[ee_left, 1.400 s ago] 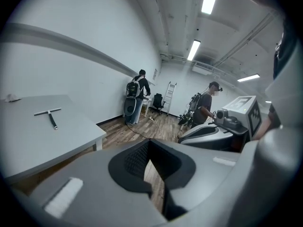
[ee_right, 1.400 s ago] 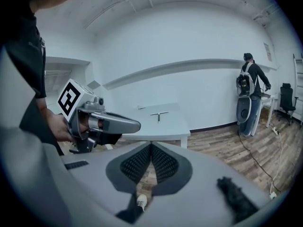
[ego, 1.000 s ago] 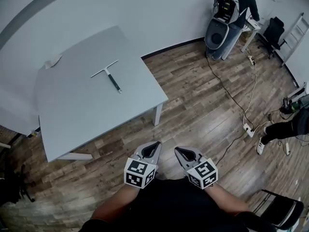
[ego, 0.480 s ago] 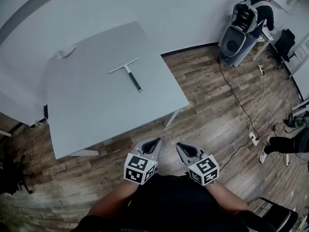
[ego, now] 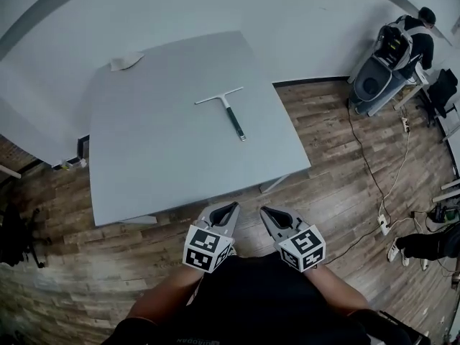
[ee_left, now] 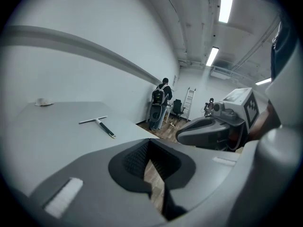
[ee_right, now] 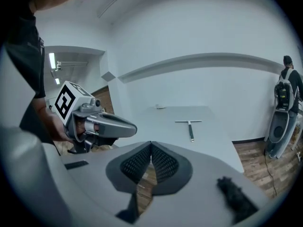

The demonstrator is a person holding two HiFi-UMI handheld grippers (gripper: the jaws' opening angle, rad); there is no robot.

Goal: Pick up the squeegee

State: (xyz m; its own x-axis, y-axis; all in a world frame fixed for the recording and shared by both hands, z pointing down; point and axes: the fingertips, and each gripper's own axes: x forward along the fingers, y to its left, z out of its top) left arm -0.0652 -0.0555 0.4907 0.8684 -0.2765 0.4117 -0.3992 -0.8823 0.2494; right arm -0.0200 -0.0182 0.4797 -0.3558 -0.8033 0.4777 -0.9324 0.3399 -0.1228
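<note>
Lying mid-table: black-handled T-shaped squeegee (ego: 228, 111) on pale grey tabletop (ego: 154, 149), well apart from both grippers
Fingers: left gripper (ego: 231, 207), right gripper (ego: 265, 211) pressed together, empty
Next: open one set wide, close across the handle, not the blade

light: bright ceiling tubes | shadows: soft | edges: fisheye-warped, dark vignette

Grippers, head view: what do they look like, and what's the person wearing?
The left gripper and right gripper are light grey, beak-shaped shells, each carrying a white cube with black square markers. Their pads are black and ribbed. No cables show. The person wears a black top.
</note>
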